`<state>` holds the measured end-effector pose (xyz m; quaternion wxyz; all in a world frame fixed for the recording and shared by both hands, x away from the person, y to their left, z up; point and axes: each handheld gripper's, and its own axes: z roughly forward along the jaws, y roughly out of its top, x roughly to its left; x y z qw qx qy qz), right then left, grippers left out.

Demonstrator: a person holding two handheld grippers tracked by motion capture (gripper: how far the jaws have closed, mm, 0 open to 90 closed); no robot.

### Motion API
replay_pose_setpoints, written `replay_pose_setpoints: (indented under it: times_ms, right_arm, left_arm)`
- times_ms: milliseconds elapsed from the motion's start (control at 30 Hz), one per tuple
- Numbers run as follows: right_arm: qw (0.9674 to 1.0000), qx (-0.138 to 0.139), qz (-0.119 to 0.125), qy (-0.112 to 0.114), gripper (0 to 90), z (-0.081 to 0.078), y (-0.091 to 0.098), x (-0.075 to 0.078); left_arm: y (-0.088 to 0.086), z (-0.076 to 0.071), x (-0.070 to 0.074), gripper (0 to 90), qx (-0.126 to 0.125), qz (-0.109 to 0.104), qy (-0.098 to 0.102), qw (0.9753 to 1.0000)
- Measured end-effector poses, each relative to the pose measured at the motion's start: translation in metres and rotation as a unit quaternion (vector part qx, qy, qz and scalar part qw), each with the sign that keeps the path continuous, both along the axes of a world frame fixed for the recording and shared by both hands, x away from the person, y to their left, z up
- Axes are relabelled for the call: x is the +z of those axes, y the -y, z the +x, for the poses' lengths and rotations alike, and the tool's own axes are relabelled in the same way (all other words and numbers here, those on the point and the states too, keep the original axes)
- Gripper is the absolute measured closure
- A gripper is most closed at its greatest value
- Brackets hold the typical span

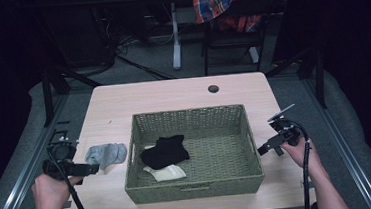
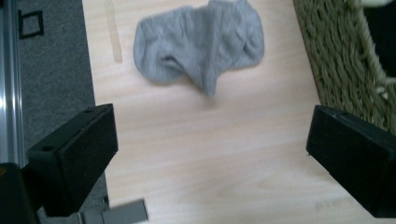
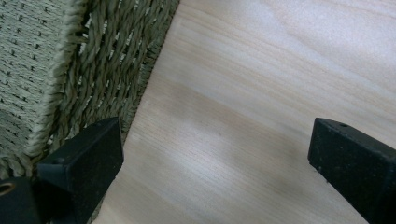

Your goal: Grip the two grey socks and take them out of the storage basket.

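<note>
A crumpled grey sock point(image 1: 106, 154) point(image 2: 201, 44) lies on the light wooden table point(image 1: 172, 93), just left of a woven green basket point(image 1: 189, 119) point(image 2: 336, 56) point(image 3: 60, 60). Inside the basket lie a black sock point(image 1: 165, 151) and a cream sock point(image 1: 169, 172) partly under it. My left gripper point(image 1: 89, 169) point(image 2: 210, 149) is open, its jaws wide apart, a short way short of the grey sock with nothing between them. My right gripper point(image 1: 263, 149) point(image 3: 215, 163) is open over bare table just right of the basket's right wall.
A round cable hole point(image 1: 213, 88) sits near the table's far edge. Beyond the table stands a chair point(image 1: 233, 30) draped with a plaid cloth point(image 1: 220, 1). Metal rails point(image 1: 10, 198) run along both sides of the table.
</note>
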<state>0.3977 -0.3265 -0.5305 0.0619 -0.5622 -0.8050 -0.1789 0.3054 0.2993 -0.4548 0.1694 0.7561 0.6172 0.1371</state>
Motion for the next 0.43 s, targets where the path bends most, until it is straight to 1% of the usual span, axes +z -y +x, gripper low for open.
replay_pose_setpoints:
  times_ms: [33, 67, 100, 133, 167, 200, 233, 267, 300, 333, 433]
  right_arm:
    - [1.0000, 0.000, 0.000, 0.000, 3.0, 0.000, 0.000, 0.000]
    - [1.0000, 0.006, -0.003, -0.004, 3.0, 0.001, 0.000, 0.000]
    - [0.9997, 0.018, -0.009, -0.010, 3.0, 0.002, 0.001, 0.002]
    - [0.9998, 0.017, -0.008, -0.009, 3.0, 0.001, 0.001, 0.002]
    - [1.0000, 0.001, 0.001, 0.000, 3.0, 0.000, 0.000, 0.000]
    - [0.9999, 0.012, -0.005, -0.007, 3.0, 0.002, 0.002, 0.000]
    - [0.9999, 0.012, -0.005, -0.007, 3.0, 0.002, 0.002, 0.000]
    - [1.0000, 0.000, 0.002, -0.004, 3.0, 0.001, 0.001, -0.002]
    - [1.0000, -0.001, 0.000, -0.003, 3.1, 0.001, 0.000, -0.002]
    - [1.0000, 0.001, 0.001, -0.001, 3.1, 0.001, -0.001, -0.002]
    - [1.0000, 0.006, -0.001, -0.003, 3.1, 0.002, 0.000, -0.001]
  left_arm:
    - [0.000, 0.000, 0.000, 0.6, 0.000, 0.000, 0.000, 1.0000]
    - [0.000, -0.004, -0.003, 0.3, 0.002, -0.001, -0.002, 1.0000]
    - [0.000, -0.009, -0.007, 0.3, 0.007, -0.011, 0.004, 0.9999]
    - [0.000, -0.011, -0.010, 0.2, 0.011, -0.017, 0.007, 0.9998]
    - [-0.001, -0.012, -0.015, 0.2, 0.015, -0.025, 0.012, 0.9995]
    - [-0.002, -0.012, -0.018, 0.2, 0.016, -0.030, 0.016, 0.9993]
    - [-0.002, -0.012, -0.018, 0.2, 0.016, -0.030, 0.016, 0.9993]
    - [0.000, -0.012, -0.024, 0.2, 0.012, -0.020, 0.010, 0.9997]
    - [0.001, -0.012, -0.025, 0.2, 0.010, -0.018, 0.013, 0.9997]
    - [0.001, -0.011, -0.027, 0.1, 0.010, -0.021, 0.012, 0.9997]
    - [0.002, -0.009, -0.030, 0.1, 0.004, -0.020, 0.010, 0.9997]
